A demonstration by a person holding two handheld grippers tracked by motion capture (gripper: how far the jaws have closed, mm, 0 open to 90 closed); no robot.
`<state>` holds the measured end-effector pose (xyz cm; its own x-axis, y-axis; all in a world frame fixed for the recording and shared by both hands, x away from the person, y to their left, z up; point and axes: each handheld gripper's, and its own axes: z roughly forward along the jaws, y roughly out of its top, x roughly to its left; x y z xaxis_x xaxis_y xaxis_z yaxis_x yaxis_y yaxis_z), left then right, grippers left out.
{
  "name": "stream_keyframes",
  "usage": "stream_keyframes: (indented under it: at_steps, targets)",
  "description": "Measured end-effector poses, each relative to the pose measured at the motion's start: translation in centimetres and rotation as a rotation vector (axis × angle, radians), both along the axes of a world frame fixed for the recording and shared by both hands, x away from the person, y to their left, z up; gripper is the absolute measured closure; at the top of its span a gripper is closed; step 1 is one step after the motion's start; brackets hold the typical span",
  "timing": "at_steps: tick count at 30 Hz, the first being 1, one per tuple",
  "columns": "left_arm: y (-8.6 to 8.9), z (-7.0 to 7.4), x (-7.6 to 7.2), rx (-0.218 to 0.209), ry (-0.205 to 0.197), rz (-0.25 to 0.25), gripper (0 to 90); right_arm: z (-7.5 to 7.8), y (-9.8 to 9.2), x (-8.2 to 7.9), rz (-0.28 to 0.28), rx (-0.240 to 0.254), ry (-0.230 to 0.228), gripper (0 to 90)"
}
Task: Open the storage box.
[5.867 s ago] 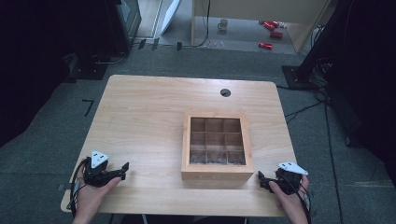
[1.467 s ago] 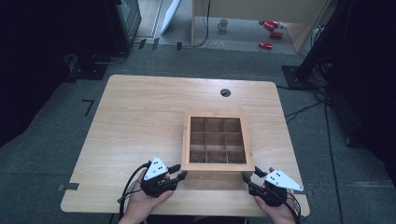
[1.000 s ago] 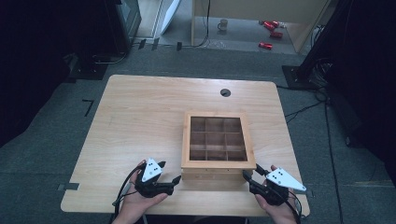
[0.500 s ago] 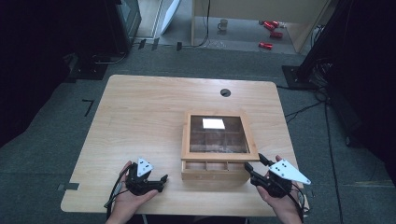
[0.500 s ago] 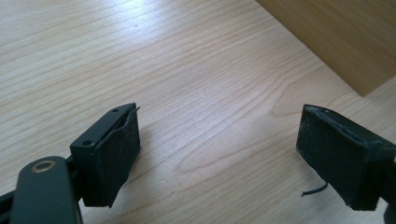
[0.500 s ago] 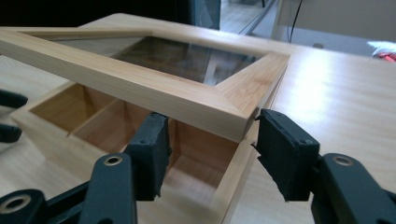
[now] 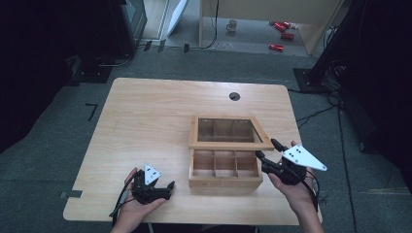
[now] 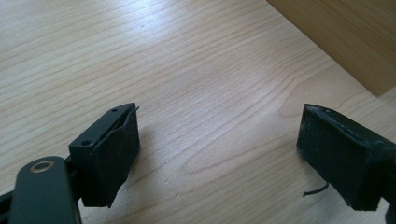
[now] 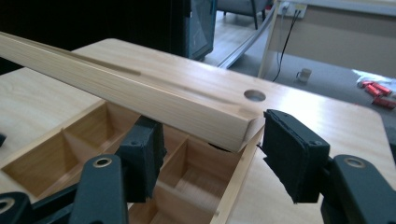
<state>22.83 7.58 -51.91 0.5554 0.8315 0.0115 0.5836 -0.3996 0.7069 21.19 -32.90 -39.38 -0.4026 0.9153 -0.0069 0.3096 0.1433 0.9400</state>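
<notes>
On the tabletop (image 7: 155, 111), a wooden box (image 7: 225, 170) sits right of centre, its lid (image 7: 230, 134) half raised.

From the high view, the right gripper (image 7: 272, 155) meets the lid's near right corner; the left gripper (image 7: 163, 187) rests apart from the box.
In the left gripper view, the jaws gape over bare wood.
In the right gripper view, the jaws straddle the lid's corner without clamping; it could slip off and drop shut. The hinge is hidden.

A lab or studio. Grey carpet (image 7: 58, 145), black stands (image 7: 325, 63), trailing cables (image 7: 316, 114). One bare wooden table (image 7: 145, 116).
</notes>
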Motion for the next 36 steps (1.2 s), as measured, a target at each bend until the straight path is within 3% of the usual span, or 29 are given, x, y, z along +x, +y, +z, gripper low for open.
stream_keyframes:
  at_steps: [12, 16, 27, 32, 36]
  targets:
    - [0.0, 0.0, 0.0, -0.001, 0.001, 0.003, 13.5, 1.5, -0.2, 3.0, 0.034, -0.033, -0.067, 40.2]
    - [-0.1, 0.0, 0.0, -0.003, 0.002, 0.004, 13.5, 1.6, -0.5, 3.9, 0.063, -0.008, -0.062, 40.3]
    - [-0.1, 0.0, 0.0, -0.003, 0.000, 0.004, 13.5, 1.1, -1.4, 5.7, 0.073, 0.022, -0.070, 50.5]
    - [-0.1, 0.0, 0.0, -0.003, 0.001, 0.004, 13.5, 1.1, -2.0, 6.3, 0.067, 0.018, -0.084, 60.8]
    - [-0.1, 0.0, 0.0, -0.003, 0.001, 0.004, 13.5, 1.2, -2.0, 6.5, 0.067, 0.010, -0.096, 61.8]
